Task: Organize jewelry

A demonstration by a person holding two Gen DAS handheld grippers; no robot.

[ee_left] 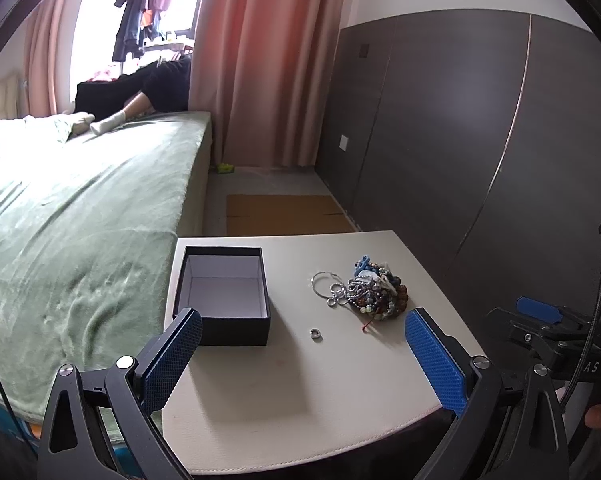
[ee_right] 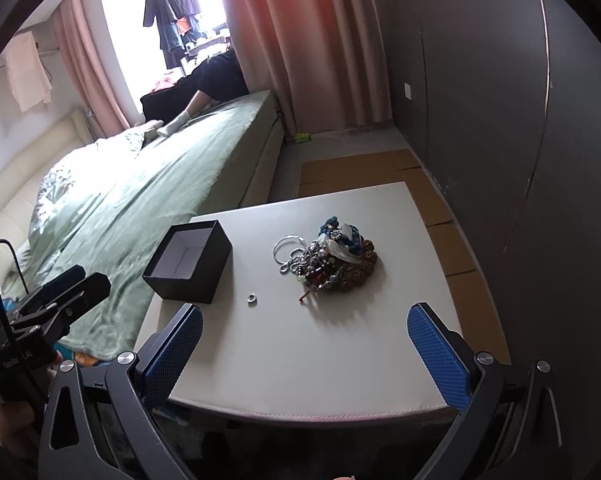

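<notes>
Right wrist view is showing the right gripper hanging spread wide and empty over the table's near edge, likely readying a pick; the lone ring is lying before it, the jewelry heap mid-table, the open box at the left edge. Left wrist view is revealing the box's bare interior, with the left gripper likewise gaping, holding nothing.

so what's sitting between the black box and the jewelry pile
One small silver ring on the white table, apart from box and pile; both views show it.
</notes>
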